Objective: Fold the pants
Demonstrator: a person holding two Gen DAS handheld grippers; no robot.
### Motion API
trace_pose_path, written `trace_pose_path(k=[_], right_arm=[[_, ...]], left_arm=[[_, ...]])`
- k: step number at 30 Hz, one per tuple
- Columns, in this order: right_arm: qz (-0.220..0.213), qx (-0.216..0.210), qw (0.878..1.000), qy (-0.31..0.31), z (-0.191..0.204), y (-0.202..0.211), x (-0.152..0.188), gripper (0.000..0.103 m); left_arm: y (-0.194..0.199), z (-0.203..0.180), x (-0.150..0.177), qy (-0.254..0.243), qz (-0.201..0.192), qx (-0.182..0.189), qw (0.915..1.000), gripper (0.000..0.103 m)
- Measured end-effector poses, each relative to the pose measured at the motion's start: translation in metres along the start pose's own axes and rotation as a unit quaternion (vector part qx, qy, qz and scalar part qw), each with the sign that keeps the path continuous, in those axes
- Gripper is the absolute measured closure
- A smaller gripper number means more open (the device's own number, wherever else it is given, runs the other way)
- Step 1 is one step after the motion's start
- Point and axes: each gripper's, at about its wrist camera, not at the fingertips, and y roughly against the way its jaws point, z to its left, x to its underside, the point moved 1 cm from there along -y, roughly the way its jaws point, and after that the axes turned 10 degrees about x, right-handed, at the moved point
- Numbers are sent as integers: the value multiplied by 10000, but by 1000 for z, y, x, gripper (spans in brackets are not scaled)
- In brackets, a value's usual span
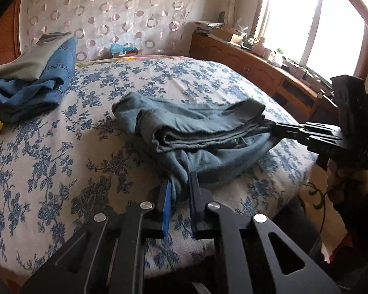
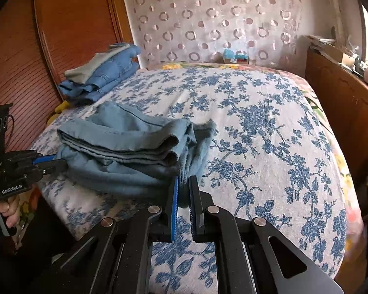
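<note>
Pants (image 1: 198, 132), near edge pinched in left hand-held gripper (image 1: 180, 186)

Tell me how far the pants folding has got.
Done: the grey-blue pants already lie in stacked layers on the floral bedspread, and a pile of folded clothes sits by the headboard. In hand: the left gripper and the right gripper are each shut on a near corner of the bundle. Left: the loose lower layer still needs squaring up or another fold.

L tongs (image 1: 180, 183) & R tongs (image 2: 184, 183) both clamped on cloth, angled down; hands gripping handles.
</note>
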Motion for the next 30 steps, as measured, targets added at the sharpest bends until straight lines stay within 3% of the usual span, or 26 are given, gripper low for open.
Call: trace_pose_path(k=[7, 10, 12, 15, 20, 30], right_arm=[[-38, -179, 9998, 127, 7, 26, 12, 95], [-5, -171, 9997, 160, 9, 27, 17, 95], [6, -111, 9998, 174, 9, 27, 17, 95], [-25, -58, 9997, 246, 13, 29, 14, 89], [-116, 70, 9993, 362, 20, 30, 12, 64], [106, 165, 9956, 913, 40, 1, 6, 60]], left_arm=[[11, -3, 17, 64, 105, 37, 9999, 89], [11, -2, 17, 77, 123, 10, 9999, 79], [11, -3, 17, 55, 117, -62, 9999, 66], [13, -4, 15, 9, 65, -144, 9999, 54], [10, 2, 12, 15, 94, -266, 9996, 53], [-6, 12, -6, -67, 213, -390, 9990, 53]])
